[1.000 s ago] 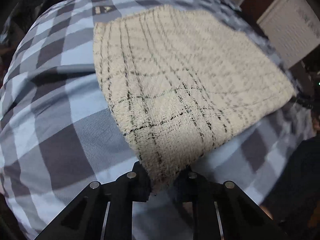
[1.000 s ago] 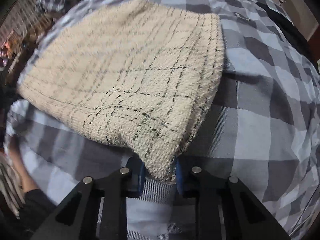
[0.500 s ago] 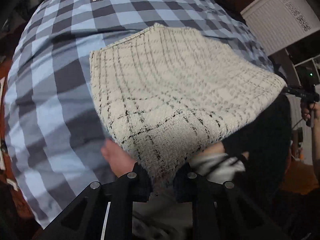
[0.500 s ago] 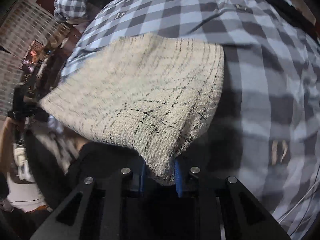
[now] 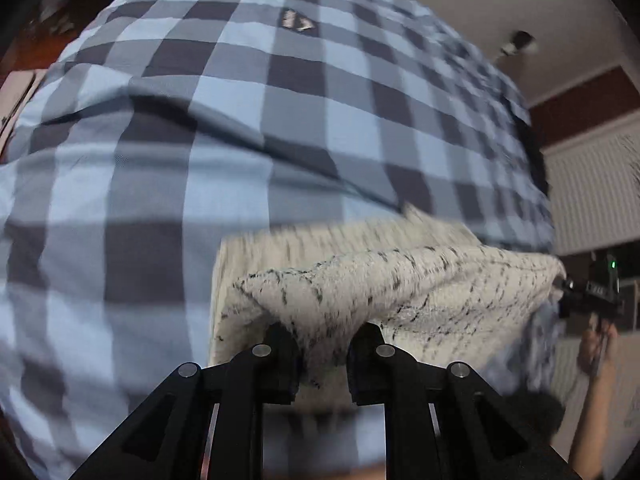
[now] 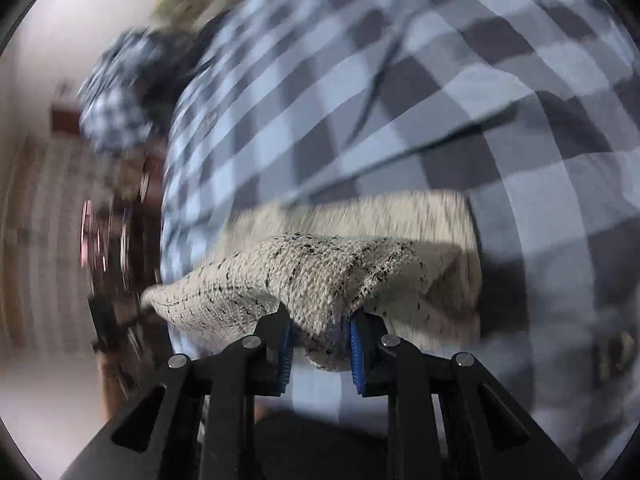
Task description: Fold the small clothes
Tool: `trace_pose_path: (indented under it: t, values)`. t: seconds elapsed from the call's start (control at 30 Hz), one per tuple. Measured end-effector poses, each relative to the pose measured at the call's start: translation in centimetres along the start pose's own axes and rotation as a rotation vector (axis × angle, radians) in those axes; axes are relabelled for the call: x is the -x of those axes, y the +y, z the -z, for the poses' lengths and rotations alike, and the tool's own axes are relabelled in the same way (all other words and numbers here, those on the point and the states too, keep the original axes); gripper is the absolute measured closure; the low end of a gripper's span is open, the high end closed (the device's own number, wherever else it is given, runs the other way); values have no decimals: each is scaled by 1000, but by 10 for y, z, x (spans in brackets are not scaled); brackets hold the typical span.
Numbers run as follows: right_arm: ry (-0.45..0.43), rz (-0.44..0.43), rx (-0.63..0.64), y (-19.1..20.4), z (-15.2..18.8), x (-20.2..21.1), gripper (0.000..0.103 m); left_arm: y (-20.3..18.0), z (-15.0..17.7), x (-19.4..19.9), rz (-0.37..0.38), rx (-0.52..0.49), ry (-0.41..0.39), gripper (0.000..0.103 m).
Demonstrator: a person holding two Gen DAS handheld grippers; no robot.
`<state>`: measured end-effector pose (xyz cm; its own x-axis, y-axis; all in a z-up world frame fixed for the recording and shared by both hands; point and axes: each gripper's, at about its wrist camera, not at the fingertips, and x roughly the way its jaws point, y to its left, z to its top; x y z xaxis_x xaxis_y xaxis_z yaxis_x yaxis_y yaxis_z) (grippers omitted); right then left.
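Observation:
A cream tweed garment with thin black check lines (image 5: 400, 296) hangs between my two grippers over a blue and grey checked bedspread (image 5: 200, 128). My left gripper (image 5: 323, 344) is shut on one near corner of it. My right gripper (image 6: 320, 336) is shut on the other near corner of the garment (image 6: 320, 276). The held edge is raised and curls forward over the part that lies on the bedspread (image 6: 440, 100). The right gripper also shows far right in the left wrist view (image 5: 592, 292). Both views are blurred.
A checked cloth bundle (image 6: 116, 96) lies at the far left end of the bed. White slatted panels (image 5: 592, 192) and a dark red wall strip stand beyond the bed's right side. The person's forearm (image 5: 592, 392) is at the right edge.
Both grippers have lifted the garment's near edge up and forward. The garment, flat and spread a second ago, now doubles over itself. Both cameras tilted up toward the walls.

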<state>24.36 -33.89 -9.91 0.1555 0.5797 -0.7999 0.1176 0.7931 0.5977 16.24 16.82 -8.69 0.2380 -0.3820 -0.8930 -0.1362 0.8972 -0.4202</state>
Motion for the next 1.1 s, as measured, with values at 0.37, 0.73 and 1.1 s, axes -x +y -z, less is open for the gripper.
trace_pose_path:
  t: [0.37, 0.73, 1.1]
  values:
    - [-182, -44, -389, -70, -37, -81, 38, 22, -19, -45, -447, -80, -186, 8]
    - [-611, 395, 106, 89, 51, -20, 1, -87, 26, -27, -201, -233, -161, 5]
    - [-111, 530, 370, 92, 42, -147, 1, -48, 39, -86, -425, -193, -82, 0]
